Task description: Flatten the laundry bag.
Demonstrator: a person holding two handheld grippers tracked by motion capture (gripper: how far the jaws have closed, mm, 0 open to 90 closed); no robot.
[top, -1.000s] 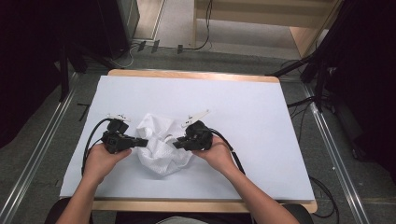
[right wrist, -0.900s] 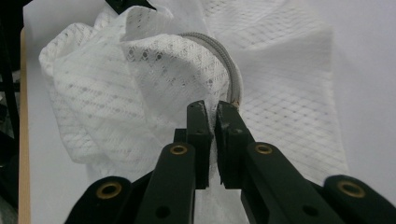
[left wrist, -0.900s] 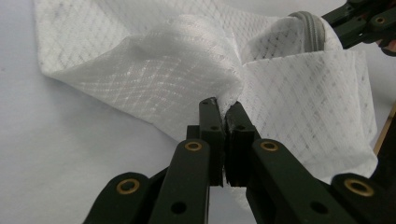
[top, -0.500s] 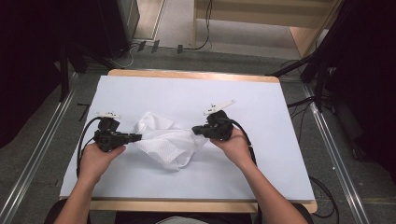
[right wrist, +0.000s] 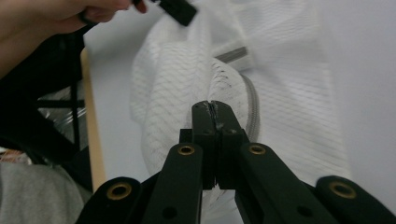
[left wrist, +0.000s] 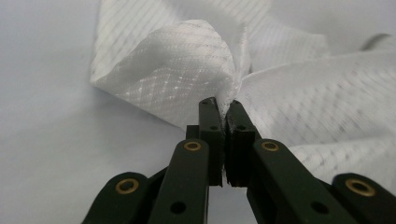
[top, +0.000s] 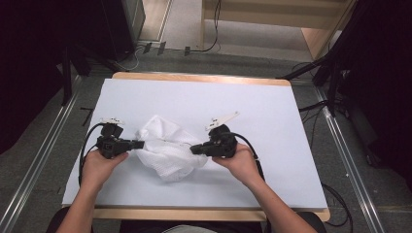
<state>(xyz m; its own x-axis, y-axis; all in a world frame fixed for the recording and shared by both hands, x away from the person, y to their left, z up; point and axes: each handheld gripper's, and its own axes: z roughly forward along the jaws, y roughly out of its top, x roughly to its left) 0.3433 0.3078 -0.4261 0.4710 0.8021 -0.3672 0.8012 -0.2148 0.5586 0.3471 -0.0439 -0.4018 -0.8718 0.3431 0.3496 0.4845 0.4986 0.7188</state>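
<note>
1. Black jaws of the left gripper (left wrist: 223, 105) are pinched together on a fold of the white mesh bag (left wrist: 187, 70); the fabric bunches right at their tips in the left gripper view.
2. In the high view the left gripper (top: 137, 144) sits at centre left of the frame, its tips at the bag's left edge, held by the left hand (top: 99, 165).
3. The right gripper (right wrist: 212, 106) has its jaws pressed flat together, with the bag's mesh (right wrist: 187, 79) right at and behind the tips; whether fabric is caught between them cannot be told from that view. These jaws have just been closing.
4. In the high view the right gripper (top: 195, 149) meets the bag's right edge, held by the right hand (top: 240, 162).
5. The mesh bag (top: 167, 150) lies crumpled between the two grippers, in the lower middle of the frame.
6. A grey zipper (right wrist: 252, 112) curves along the bag just right of the right gripper's tips.
7. Everything rests on the white table (top: 272, 116), whose wooden edge (top: 204, 77) runs along the top.
</note>
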